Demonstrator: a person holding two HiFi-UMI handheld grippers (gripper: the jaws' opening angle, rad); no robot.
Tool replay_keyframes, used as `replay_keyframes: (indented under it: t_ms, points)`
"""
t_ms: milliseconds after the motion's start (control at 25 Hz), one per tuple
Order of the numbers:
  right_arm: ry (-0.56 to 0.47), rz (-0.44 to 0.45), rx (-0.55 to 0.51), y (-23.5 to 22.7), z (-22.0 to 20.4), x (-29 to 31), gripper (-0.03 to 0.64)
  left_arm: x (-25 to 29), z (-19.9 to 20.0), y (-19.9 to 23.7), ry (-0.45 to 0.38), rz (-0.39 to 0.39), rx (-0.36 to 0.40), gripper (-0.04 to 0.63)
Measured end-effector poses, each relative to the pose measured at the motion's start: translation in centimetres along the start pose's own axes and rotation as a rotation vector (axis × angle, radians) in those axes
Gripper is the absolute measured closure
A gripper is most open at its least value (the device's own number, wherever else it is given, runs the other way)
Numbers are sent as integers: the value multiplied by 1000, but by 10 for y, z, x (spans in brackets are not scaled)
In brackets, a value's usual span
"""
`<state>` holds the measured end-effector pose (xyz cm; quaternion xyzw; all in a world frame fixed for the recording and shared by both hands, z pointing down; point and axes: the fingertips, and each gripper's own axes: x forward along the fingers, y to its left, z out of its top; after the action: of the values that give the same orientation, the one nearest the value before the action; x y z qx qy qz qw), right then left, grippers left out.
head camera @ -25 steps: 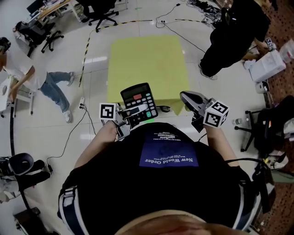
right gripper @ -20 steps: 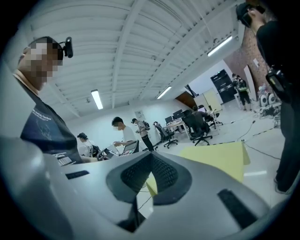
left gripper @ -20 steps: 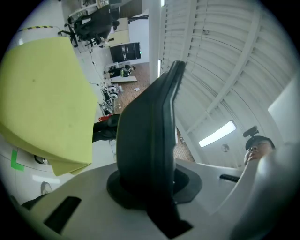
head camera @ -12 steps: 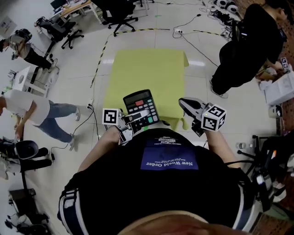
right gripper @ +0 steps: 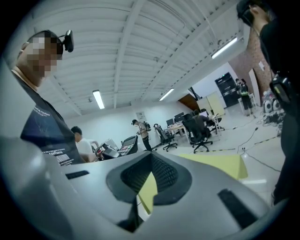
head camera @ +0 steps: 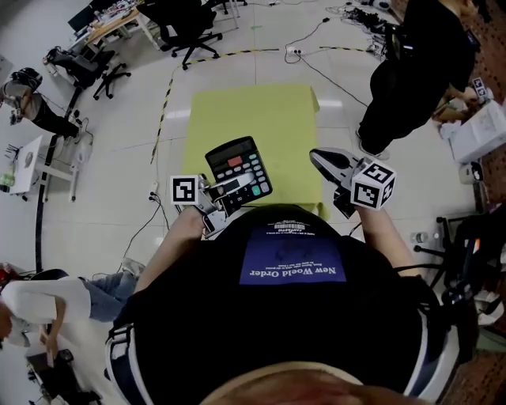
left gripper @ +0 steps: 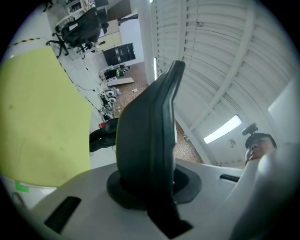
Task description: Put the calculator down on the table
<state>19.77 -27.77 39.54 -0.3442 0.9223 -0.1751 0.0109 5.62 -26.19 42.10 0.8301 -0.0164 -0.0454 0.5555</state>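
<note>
A black desk calculator (head camera: 239,168) with a red key and a green key is held up over the near edge of the yellow-green table (head camera: 253,119). My left gripper (head camera: 222,198) is shut on its lower end. In the left gripper view the calculator (left gripper: 150,140) stands edge-on between the jaws of the left gripper (left gripper: 151,190), with the table (left gripper: 42,117) at the left. My right gripper (head camera: 318,157) hovers beside the calculator over the table's near right corner, shut and holding nothing. In the right gripper view the right gripper (right gripper: 151,157) faces the table (right gripper: 220,164).
A person in black (head camera: 411,71) stands by the table's far right corner. Office chairs (head camera: 190,24) and desks are at the back left. Cables (head camera: 316,35) run over the floor. Another person (head camera: 47,308) bends low at the left. A white box (head camera: 486,130) sits at the right.
Both grippers have come forward, and the calculator now hangs over the table's near part instead of at its edge. The grip is unchanged. The person at the left has moved toward the lower left.
</note>
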Motion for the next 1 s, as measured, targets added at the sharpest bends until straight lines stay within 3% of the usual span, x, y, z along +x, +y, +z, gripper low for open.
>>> replay_keyframes:
  t_ms: [240, 520, 640, 800, 1000]
  points:
    - [-57, -90, -66, 0, 31, 11, 630, -8, 27, 2, 62, -27, 37, 514]
    - [-74, -187, 4, -18, 9, -16, 629, 31, 5, 41, 214, 42, -40, 514]
    - [-45, -241, 54, -46, -20, -43, 630, 70, -16, 79, 296, 108, -81, 514]
    - [28, -325, 23, -94, -79, -52, 630, 111, -25, 156, 402, 170, -65, 514]
    - [124, -384, 38, -161, -168, -84, 630, 178, -69, 258, 522, 234, -49, 514]
